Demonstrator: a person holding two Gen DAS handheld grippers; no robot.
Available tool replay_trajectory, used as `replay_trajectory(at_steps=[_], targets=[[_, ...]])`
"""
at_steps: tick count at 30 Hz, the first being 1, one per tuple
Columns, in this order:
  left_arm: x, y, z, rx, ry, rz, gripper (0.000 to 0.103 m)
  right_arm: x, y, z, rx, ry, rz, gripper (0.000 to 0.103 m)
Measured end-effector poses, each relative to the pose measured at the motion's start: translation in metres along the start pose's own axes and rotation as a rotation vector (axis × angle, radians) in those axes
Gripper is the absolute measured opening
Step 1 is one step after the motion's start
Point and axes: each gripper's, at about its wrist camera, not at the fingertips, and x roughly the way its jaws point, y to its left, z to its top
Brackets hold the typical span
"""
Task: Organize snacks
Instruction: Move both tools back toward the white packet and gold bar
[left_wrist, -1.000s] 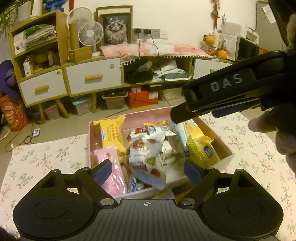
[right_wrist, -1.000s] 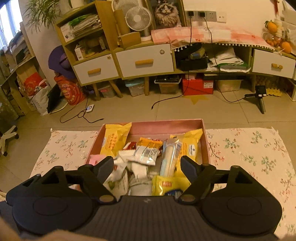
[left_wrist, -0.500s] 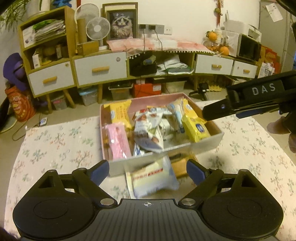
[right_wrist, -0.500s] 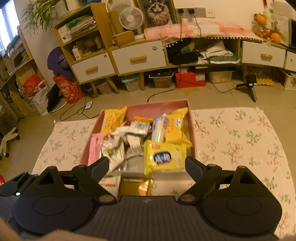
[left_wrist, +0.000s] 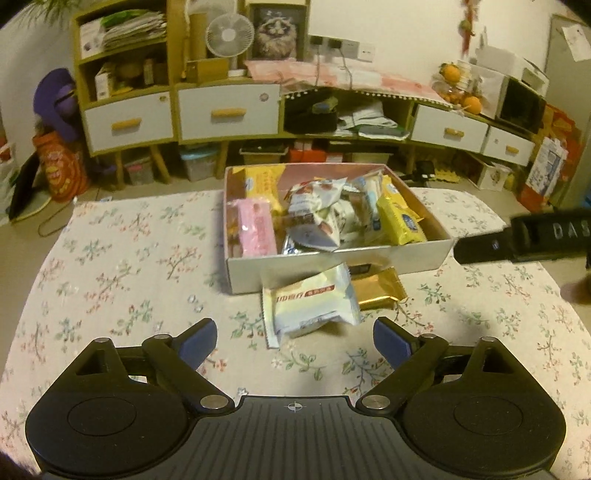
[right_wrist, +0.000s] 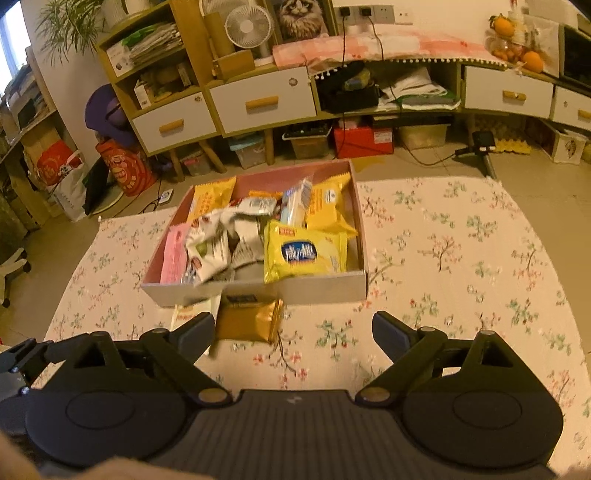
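**Ana:** Snacks mostly sit in the shallow cardboard box with the pink inside, straight ahead of both tools on the floral-cloth worktop. Why are two packets outside it?

**Ben:** They lie just in front of its near wall, I'd guess because the box is already heaped. The white crinkly packet with red lettering is ahead of the left tool, slightly right of its centre line. The gold foil packet touches it on the right and sits just ahead of the right tool, close to that tool's left finger.

**Ana:** Is either tool gripping something?

**Ben:** No. Both have just been opening; their jaws stand spread wide with only cloth between the blue pads. Neither packet is inside a gap yet.

**Ana:** And inside the box?

**Ben:** A pink wrapped bar along the left side, a yellow pillow pack with a blue label at the near right, and white pouches piled loosely in the middle. They lean on one another, so anything added may slide.

**Ana:** So what comes next?

**Ben:** Probably each tool takes the packet nearest it; the wide spread suits those puffy wrappers.
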Motion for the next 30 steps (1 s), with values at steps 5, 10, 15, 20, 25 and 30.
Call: replay_trajectory(at_steps=[5, 10, 15, 20, 25, 30], targets=[[0.006, 0.006, -0.007, -0.013, 0.003, 0.028, 0.093, 0.007, -0.005, -0.009, 0.009, 0.014, -0.007, 0.091], [0.017, 0.011, -0.008, -0.047, 0.007, 0.057, 0.093, 0.011, -0.009, -0.011, 0.029, 0.006, -0.024, 0.092], [0.029, 0.003, -0.009, -0.028, -0.011, 0.064, 0.093, 0.022, -0.016, -0.011, 0.073, 0.012, -0.036, 0.092], [0.041, -0.011, -0.005, -0.008, -0.023, 0.040, 0.093, 0.033, -0.020, -0.012, 0.093, 0.031, -0.046, 0.091], [0.052, -0.032, -0.003, 0.051, -0.047, 0.031, 0.091, 0.040, -0.027, -0.011, 0.116, 0.045, -0.052, 0.091], [0.063, -0.042, -0.001, 0.056, -0.048, 0.047, 0.067, 0.046, -0.032, -0.012, 0.141, 0.061, -0.054, 0.089]])
